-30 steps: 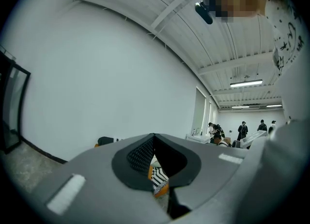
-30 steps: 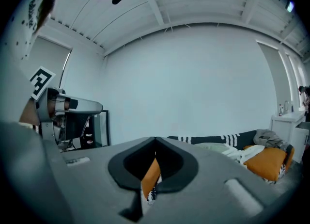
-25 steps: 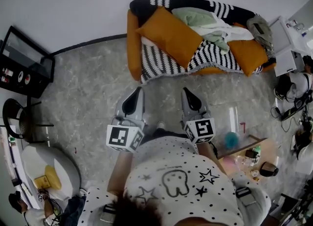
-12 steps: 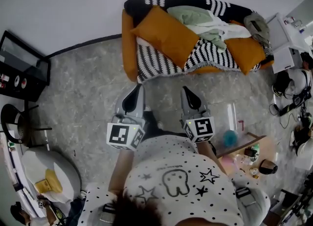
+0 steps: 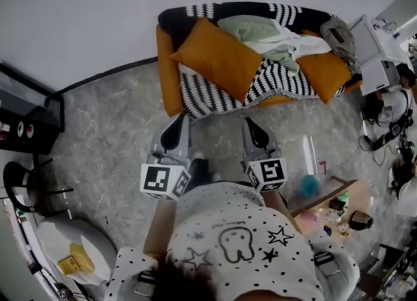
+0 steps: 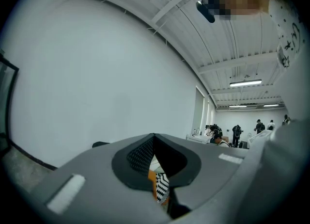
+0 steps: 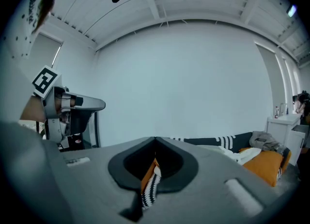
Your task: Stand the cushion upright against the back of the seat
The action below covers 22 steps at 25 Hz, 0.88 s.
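A person in a soft white shirt [image 5: 234,241] dotted with black stars is holding both tools out over the mottled grey stone floor [image 5: 111,143]. The left gripper [image 5: 183,118] is carrying its smooth grey fingers clenched on nothing. The right gripper [image 5: 246,121] is doing likewise, its tips meeting in a point.

To the right, a small wooden desk [image 5: 326,195] is bearing a dark cup [image 5: 358,220]; I cannot tell what is in it. A clear plastic box [image 5: 307,153] is standing on the floor beyond the desk.

Just past the fingertips, an orange sofa [image 5: 166,78] is wearing a black-and-white zigzag knit throw [image 5: 215,94]. The plump square orange cushion [image 5: 218,58] is lying slanted across the left end of the seat, not upright. Rumpled pale green and white clothes [image 5: 267,32] are heaping up at the middle, and a second orange cushion [image 5: 326,68] is resting at the right end.

Compared with a second ago, the strip of floor between fingertips and sofa is nearly gone, and the black cabinet [image 5: 26,120] is sitting further toward the left edge.
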Tool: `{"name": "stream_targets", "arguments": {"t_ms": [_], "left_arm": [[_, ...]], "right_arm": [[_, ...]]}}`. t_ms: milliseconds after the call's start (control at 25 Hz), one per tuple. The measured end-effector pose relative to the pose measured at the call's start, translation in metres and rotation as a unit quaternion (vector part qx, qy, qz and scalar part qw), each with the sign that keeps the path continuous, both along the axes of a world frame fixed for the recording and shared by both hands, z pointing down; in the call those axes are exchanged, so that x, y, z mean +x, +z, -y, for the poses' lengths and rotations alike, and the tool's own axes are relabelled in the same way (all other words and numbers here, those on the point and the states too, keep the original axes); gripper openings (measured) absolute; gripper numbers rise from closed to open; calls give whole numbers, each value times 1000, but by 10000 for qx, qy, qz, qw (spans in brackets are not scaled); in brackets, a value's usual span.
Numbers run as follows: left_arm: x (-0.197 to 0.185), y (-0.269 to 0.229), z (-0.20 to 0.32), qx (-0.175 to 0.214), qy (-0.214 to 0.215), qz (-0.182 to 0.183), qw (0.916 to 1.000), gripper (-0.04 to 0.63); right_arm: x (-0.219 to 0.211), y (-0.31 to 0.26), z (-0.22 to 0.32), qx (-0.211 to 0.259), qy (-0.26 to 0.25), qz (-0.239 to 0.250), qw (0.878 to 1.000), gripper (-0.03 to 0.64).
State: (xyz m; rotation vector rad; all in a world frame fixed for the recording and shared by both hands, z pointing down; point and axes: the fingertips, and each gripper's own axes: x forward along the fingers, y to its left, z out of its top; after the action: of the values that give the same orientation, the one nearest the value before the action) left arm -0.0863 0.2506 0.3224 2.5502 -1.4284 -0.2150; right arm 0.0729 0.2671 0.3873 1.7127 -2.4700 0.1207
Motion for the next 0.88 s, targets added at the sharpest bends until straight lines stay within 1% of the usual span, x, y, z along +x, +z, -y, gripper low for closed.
{"name": "stream_targets", "arguments": {"t_ms": [160,360,560,720,880], "left_arm": [[-1,-5,28,7,128,-18,9999,-3],[10,-4,44,40,461,-44,9989,-3],[10,0,58,-3,580,-132,9982,-3],[2,4,65,-29,711,-97,9974,-3],[-5,4,76,-42,717,-130,9973,-3]], "right_arm": [[2,0,19,-59,151,-56,9999,-5],[6,6,30,-154,354,-97,9992,-5],[0,7,48,-153,400,-109,9990,-5],[-11,2,60,-45,457,-93,9989,-5],[-16,2,66,-37,533,-62,9986,-5]]}}
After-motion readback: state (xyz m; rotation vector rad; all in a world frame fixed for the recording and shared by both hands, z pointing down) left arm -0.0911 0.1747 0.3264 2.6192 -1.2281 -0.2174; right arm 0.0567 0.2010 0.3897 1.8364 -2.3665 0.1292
